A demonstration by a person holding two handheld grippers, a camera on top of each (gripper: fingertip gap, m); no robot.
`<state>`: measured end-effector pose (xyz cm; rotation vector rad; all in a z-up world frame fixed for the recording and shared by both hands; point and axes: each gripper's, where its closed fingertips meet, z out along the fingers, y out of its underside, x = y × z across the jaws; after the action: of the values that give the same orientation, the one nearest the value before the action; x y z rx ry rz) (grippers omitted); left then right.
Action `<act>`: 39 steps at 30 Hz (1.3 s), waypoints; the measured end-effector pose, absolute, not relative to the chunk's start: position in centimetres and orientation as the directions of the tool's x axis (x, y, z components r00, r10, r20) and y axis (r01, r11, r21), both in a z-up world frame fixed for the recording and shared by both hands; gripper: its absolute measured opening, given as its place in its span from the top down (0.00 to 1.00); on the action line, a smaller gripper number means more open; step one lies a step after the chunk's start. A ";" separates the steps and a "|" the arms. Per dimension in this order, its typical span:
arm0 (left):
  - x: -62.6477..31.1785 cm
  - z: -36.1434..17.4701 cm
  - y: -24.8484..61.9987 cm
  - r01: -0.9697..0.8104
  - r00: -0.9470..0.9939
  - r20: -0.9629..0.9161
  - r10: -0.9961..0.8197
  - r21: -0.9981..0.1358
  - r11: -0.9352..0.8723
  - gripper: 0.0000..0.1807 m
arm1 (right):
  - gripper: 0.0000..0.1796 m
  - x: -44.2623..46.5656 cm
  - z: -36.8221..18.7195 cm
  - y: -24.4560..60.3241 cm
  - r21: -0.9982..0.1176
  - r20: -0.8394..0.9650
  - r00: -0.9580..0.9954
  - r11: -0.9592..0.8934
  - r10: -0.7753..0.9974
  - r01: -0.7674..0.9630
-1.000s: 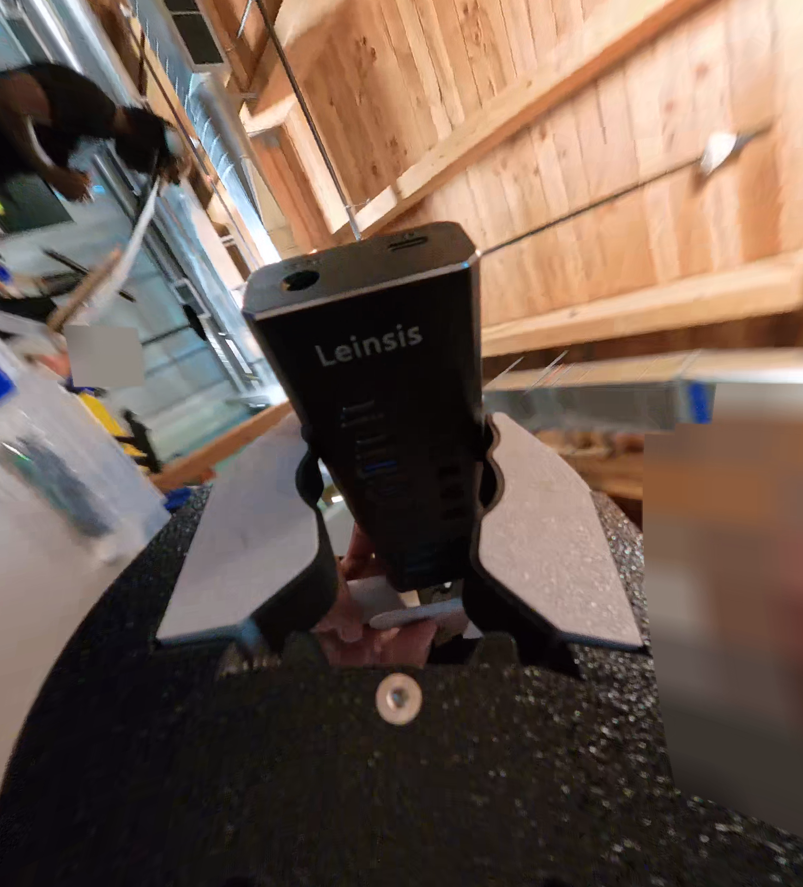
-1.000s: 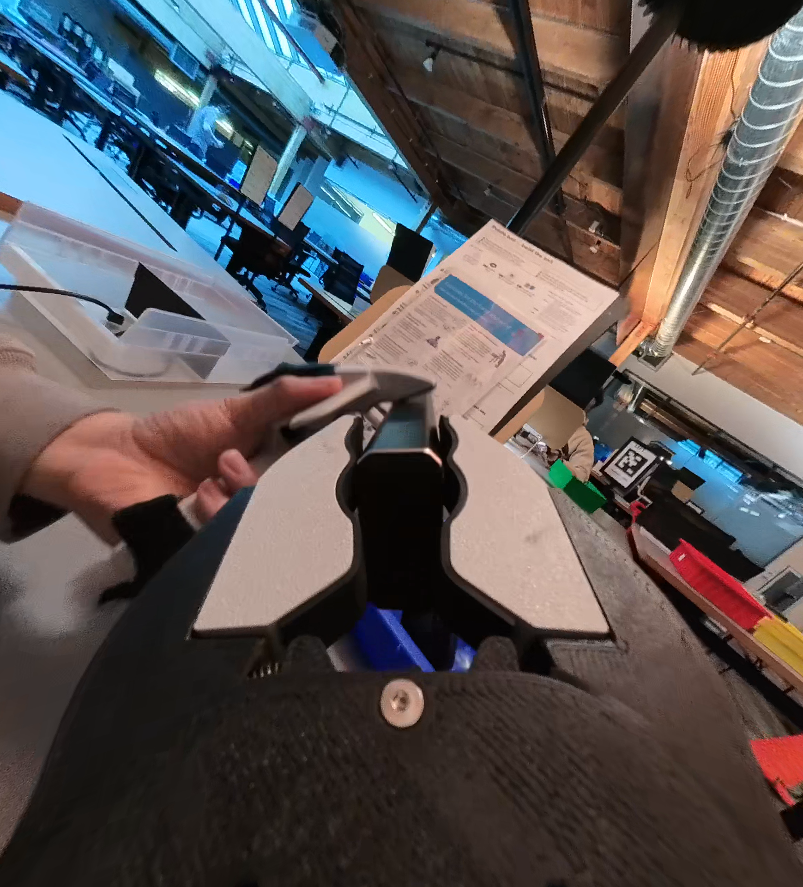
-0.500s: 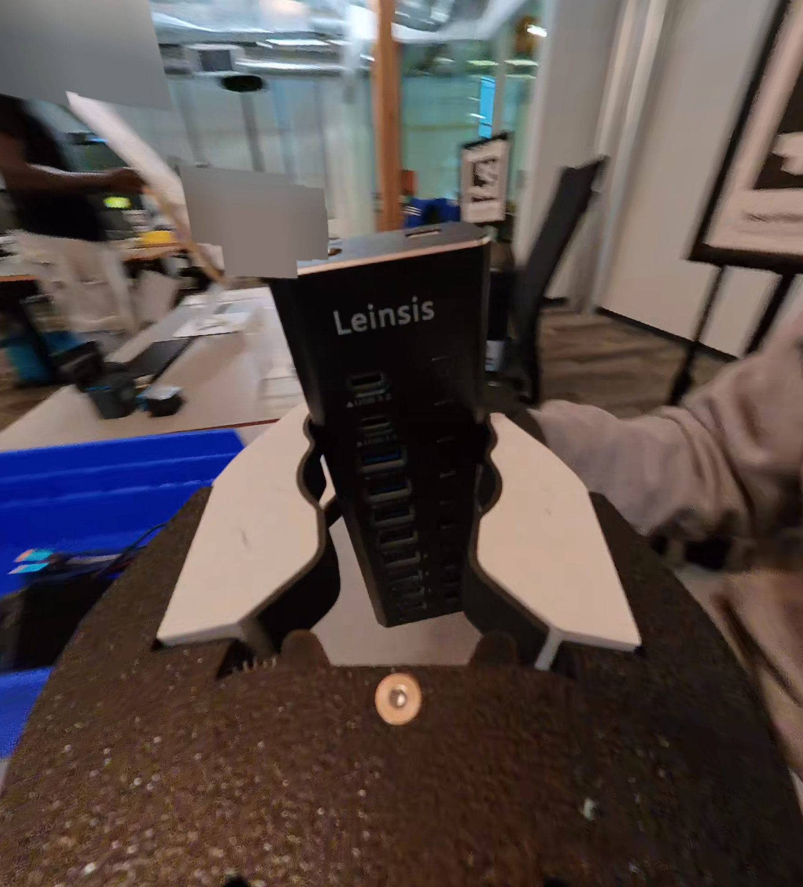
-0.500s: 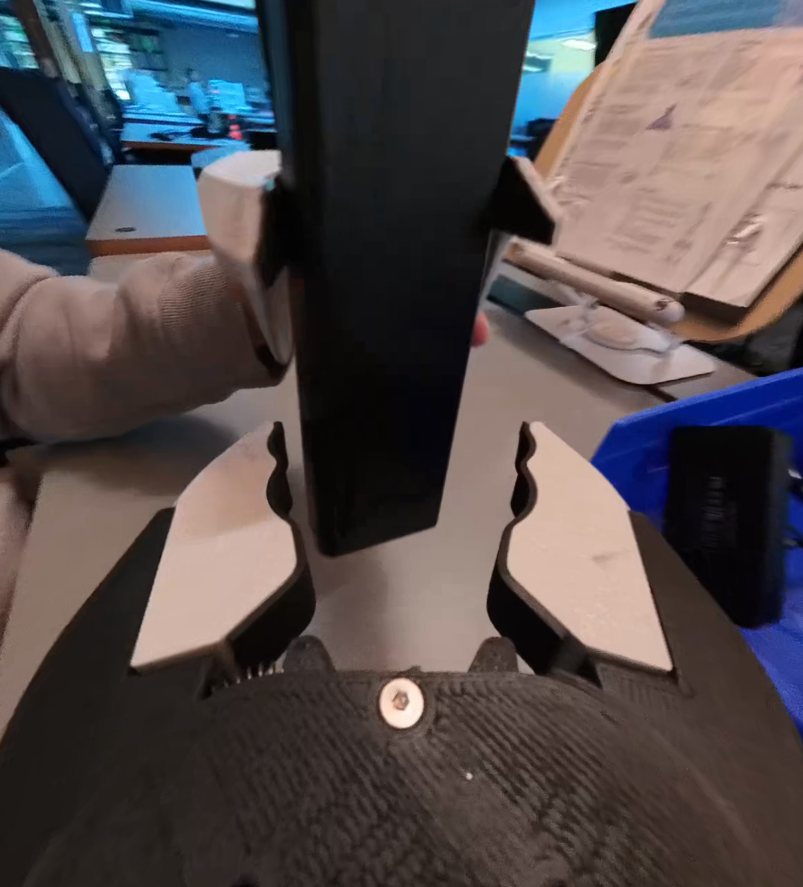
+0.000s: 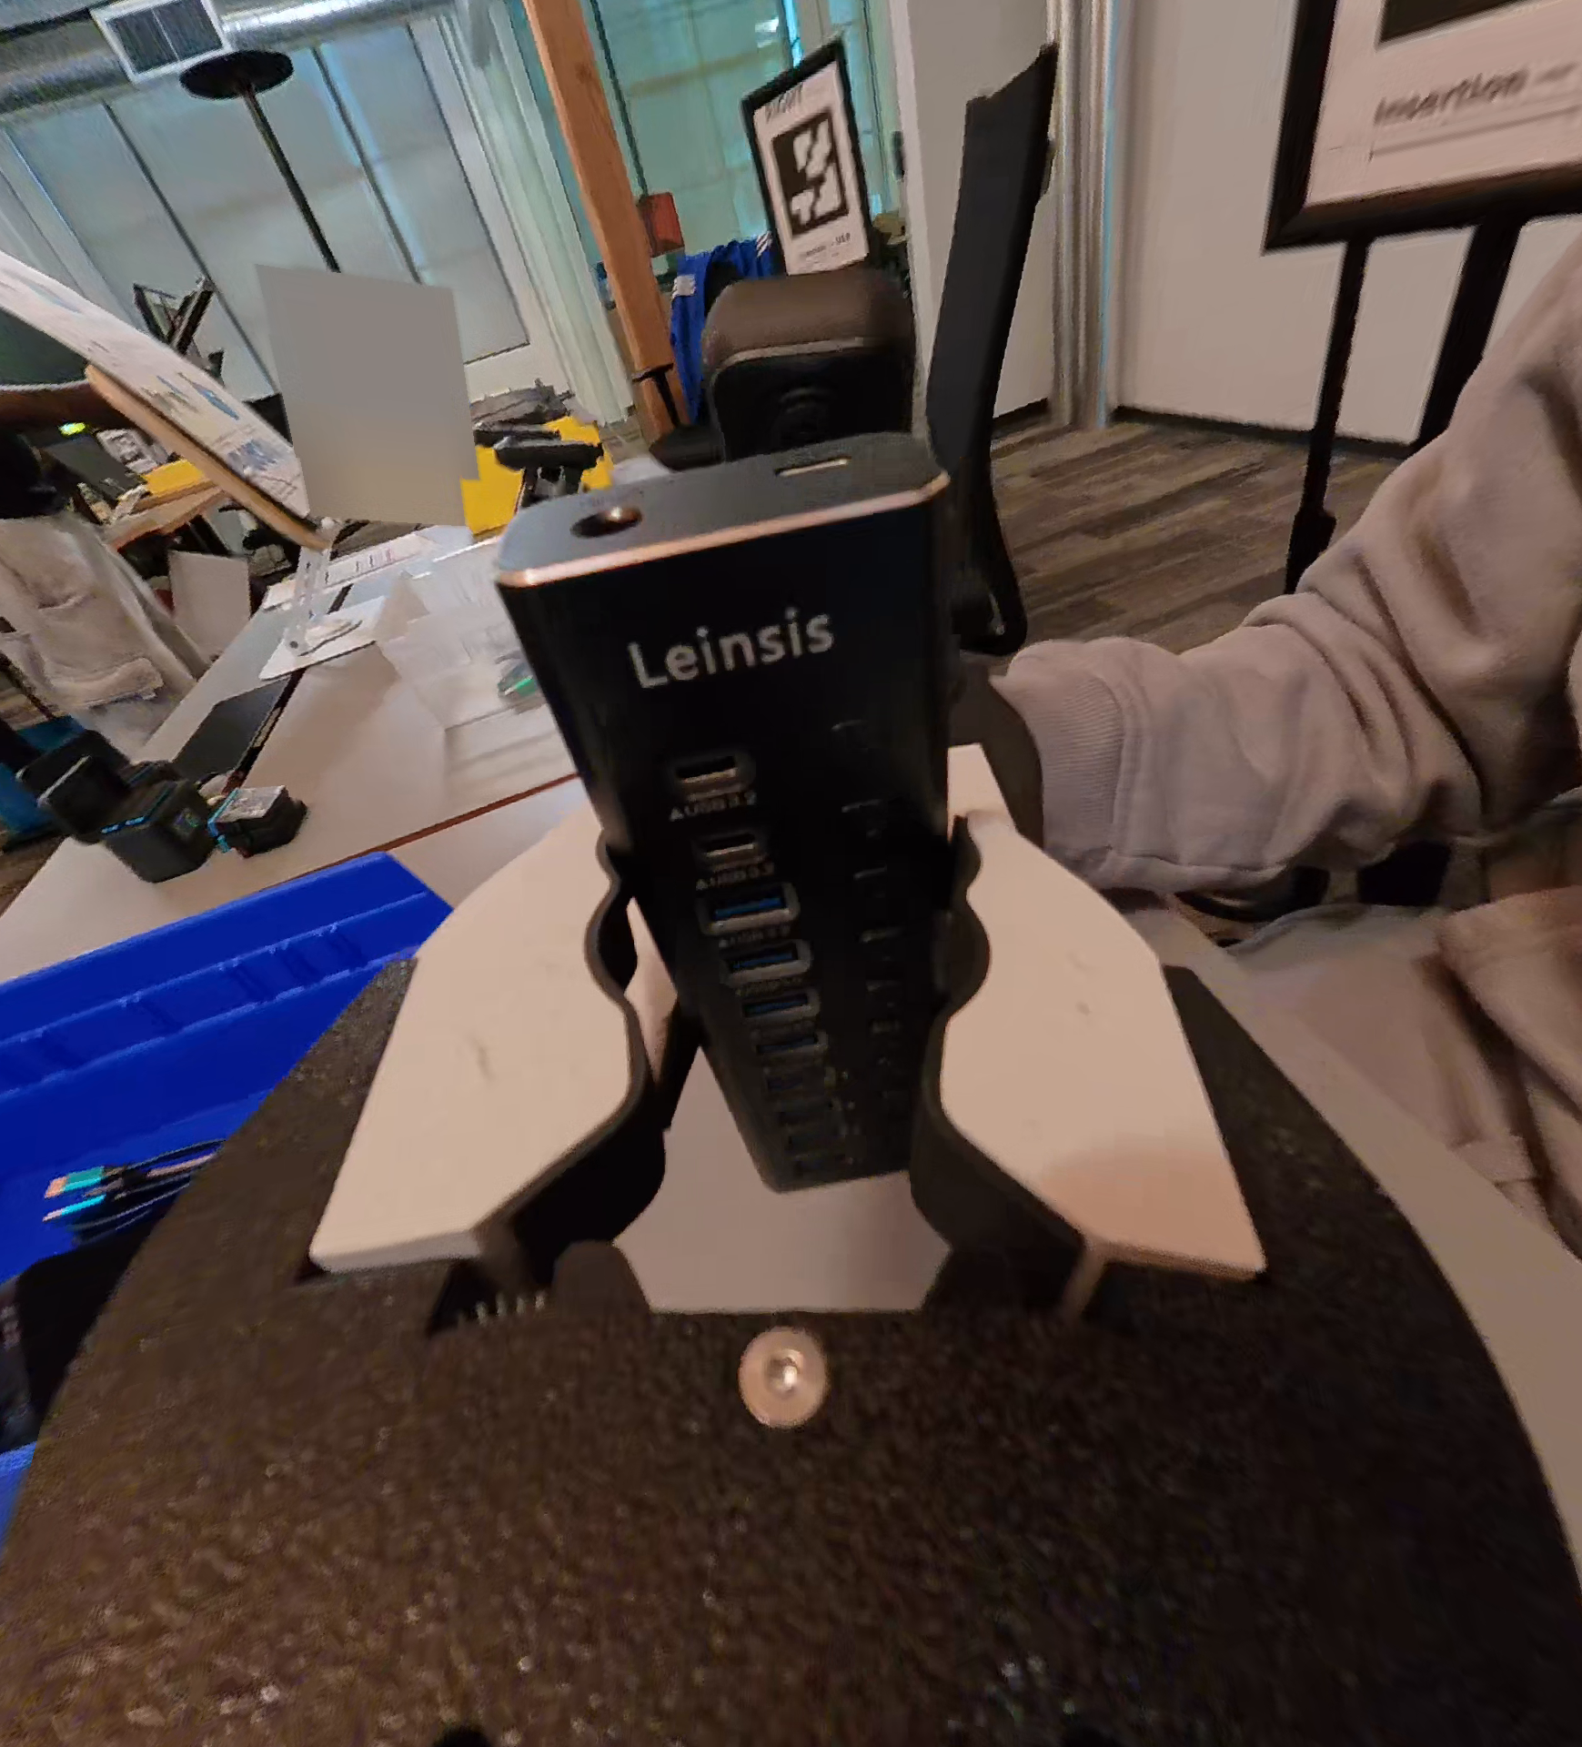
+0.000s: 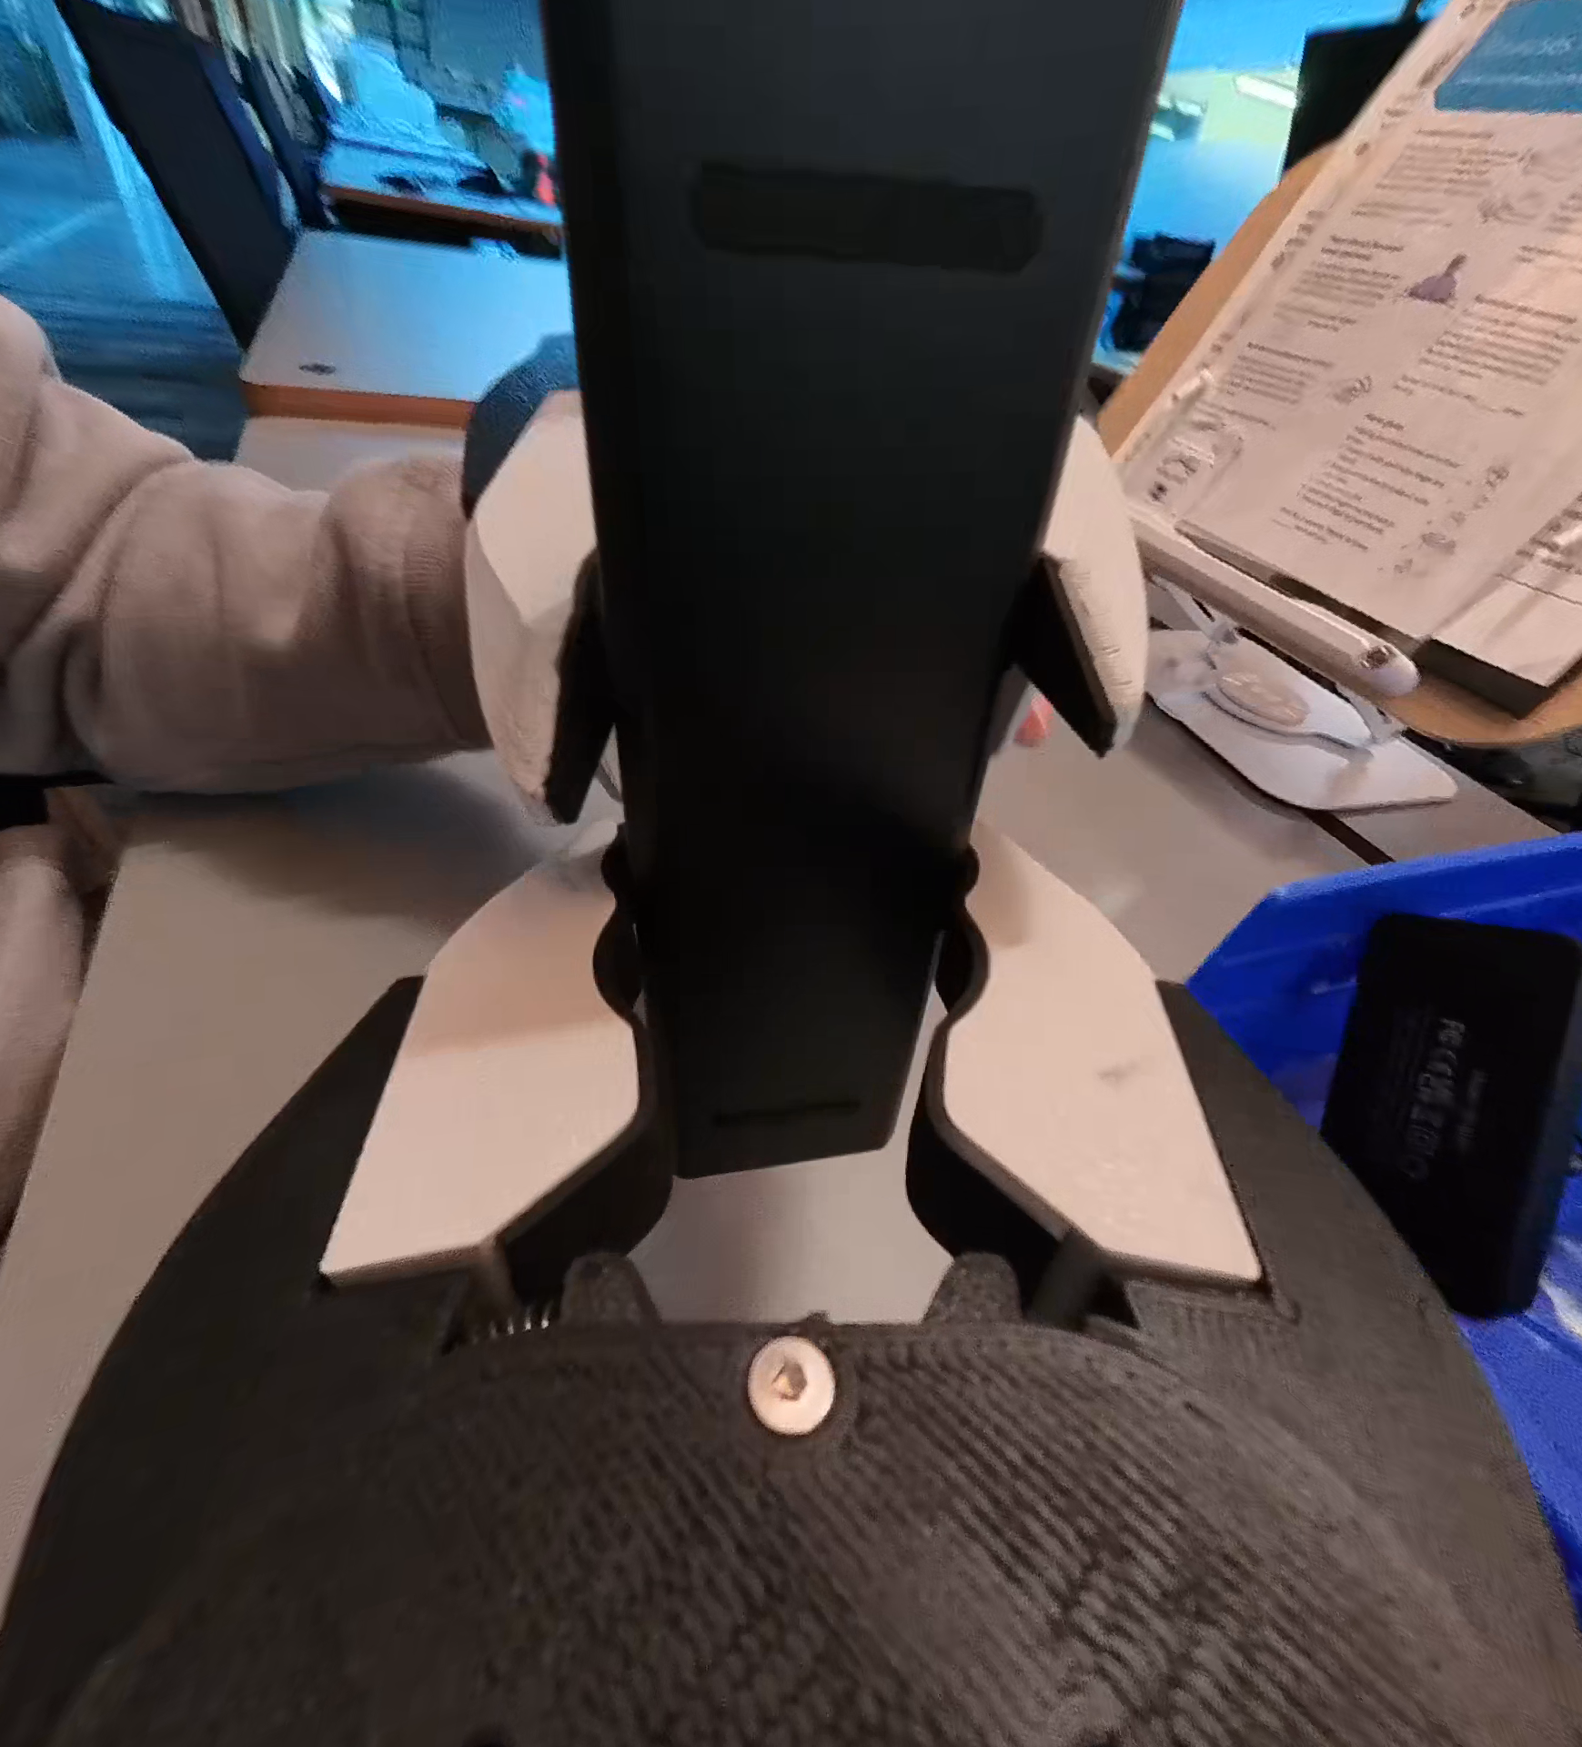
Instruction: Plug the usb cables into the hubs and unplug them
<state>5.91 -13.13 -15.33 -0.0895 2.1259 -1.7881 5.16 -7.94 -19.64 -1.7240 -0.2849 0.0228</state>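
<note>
Where right gripper (image 6: 791, 955) gaped half-second ago, fingers now clamp hub (image 6: 825, 586); left gripper (image 5: 782, 908) still grips it.

Two claws (image 5: 782, 945) (image 6: 791, 936) — one hub (image 5: 768, 804); one blue bin (image 5: 106, 1030).

hub (image 6: 825, 567) top cut off, blue bin (image 5: 106, 1021) contents blurred

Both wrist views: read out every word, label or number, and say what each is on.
I don't quote writing; these bear it:
black hub: white brand word, tiny port labels.
framed sign: blurred print.
paper sheet: print too small.
black box in blue bin: blurred print.
</note>
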 end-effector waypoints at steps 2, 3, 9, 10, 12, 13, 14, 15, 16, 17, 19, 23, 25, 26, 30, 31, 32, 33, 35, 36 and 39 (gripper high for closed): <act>6.8 -16.1 -12.7 0.178 -0.910 -0.259 -0.323 -0.949 0.260 0.65 | 0.65 6.4 -20.4 -8.1 -0.958 0.177 0.974 -0.203 0.142 0.204; 7.3 -16.4 -12.4 0.170 -0.897 -0.271 -0.349 -0.941 0.293 0.65 | 0.65 6.9 -20.7 -8.3 -0.950 0.188 0.975 -0.229 0.118 0.211; 8.3 -14.8 -11.6 0.176 -0.833 -0.295 -0.467 -0.943 0.282 0.60 | 0.65 9.2 -21.2 -8.7 -0.935 0.224 0.975 -0.279 0.006 0.217; 8.5 -14.7 -11.4 0.175 -0.819 -0.306 -0.485 -0.939 0.297 0.58 | 0.65 9.3 -21.3 -8.7 -0.928 0.241 0.971 -0.292 0.001 0.231; 8.6 -14.8 -11.2 0.153 -0.806 -0.319 -0.500 -0.926 0.344 0.52 | 0.65 9.2 -21.6 -8.6 -0.917 0.259 0.966 -0.311 0.007 0.248; 8.7 -14.6 -11.2 0.146 -0.793 -0.325 -0.515 -0.922 0.358 0.49 | 0.65 9.2 -21.6 -8.5 -0.915 0.269 0.963 -0.311 -0.001 0.255; 8.5 -14.5 -11.4 0.143 -0.793 -0.327 -0.514 -0.920 0.365 0.51 | 0.65 9.2 -21.8 -8.4 -0.914 0.268 0.964 -0.316 0.002 0.254; 8.4 -14.5 -11.5 0.132 -0.796 -0.324 -0.511 -0.917 0.375 0.53 | 0.64 9.1 -21.9 -8.4 -0.912 0.270 0.963 -0.319 0.007 0.258; 8.4 -14.6 -11.5 0.120 -0.793 -0.324 -0.516 -0.913 0.390 0.55 | 0.64 9.1 -21.9 -8.4 -0.909 0.279 0.960 -0.321 0.001 0.265; 8.4 -14.9 -11.6 0.110 -0.791 -0.328 -0.516 -0.906 0.408 0.55 | 0.65 9.2 -21.9 -8.4 -0.904 0.289 0.957 -0.328 -0.001 0.273; 8.8 -15.2 -11.3 0.106 -0.771 -0.354 -0.530 -0.891 0.442 0.60 | 0.65 9.1 -22.1 -8.4 -0.899 0.297 0.955 -0.335 0.010 0.283; 8.4 -15.2 -11.1 0.113 -0.787 -0.354 -0.506 -0.888 0.445 0.62 | 0.65 8.8 -22.0 -8.2 -0.900 0.299 0.954 -0.327 0.018 0.288; 8.3 -15.1 -11.1 0.124 -0.791 -0.356 -0.498 -0.890 0.439 0.62 | 0.65 8.7 -22.0 -8.2 -0.901 0.298 0.954 -0.322 0.027 0.290; 8.2 -15.1 -11.1 0.129 -0.795 -0.356 -0.491 -0.890 0.436 0.62 | 0.65 8.5 -22.1 -8.2 -0.902 0.290 0.956 -0.321 0.043 0.288; 7.9 -15.6 -11.8 0.151 -0.819 -0.361 -0.445 -0.885 0.440 0.63 | 0.65 8.2 -22.7 -8.0 -0.895 0.285 0.956 -0.339 0.062 0.289; 7.8 -15.7 -11.9 0.154 -0.818 -0.372 -0.438 -0.876 0.456 0.64 | 0.65 8.2 -22.7 -7.9 -0.894 0.286 0.956 -0.343 0.064 0.290; 7.7 -15.7 -12.1 0.158 -0.816 -0.383 -0.433 -0.868 0.470 0.64 | 0.65 8.0 -22.6 -7.9 -0.896 0.289 0.955 -0.333 0.069 0.295; 7.6 -15.5 -12.3 0.164 -0.813 -0.392 -0.432 -0.864 0.475 0.64 | 0.65 7.9 -22.4 -7.9 -0.902 0.289 0.954 -0.313 0.077 0.298; 7.3 -15.1 -12.8 0.172 -0.808 -0.399 -0.434 -0.864 0.474 0.65 | 0.65 7.6 -21.9 -8.1 -0.911 0.287 0.954 -0.281 0.091 0.301; 7.2 -15.0 -13.0 0.174 -0.809 -0.398 -0.433 -0.865 0.471 0.65 | 0.66 7.4 -21.8 -8.2 -0.912 0.289 0.953 -0.277 0.096 0.304; 7.0 -15.2 -13.2 0.185 -0.814 -0.412 -0.409 -0.852 0.489 0.65 | 0.65 7.2 -22.0 -7.9 -0.916 0.276 0.955 -0.273 0.103 0.295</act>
<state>6.97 -13.16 -15.21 -0.1835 2.1540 -1.3308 7.16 -7.94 -22.03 -1.8480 -0.2918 -0.1887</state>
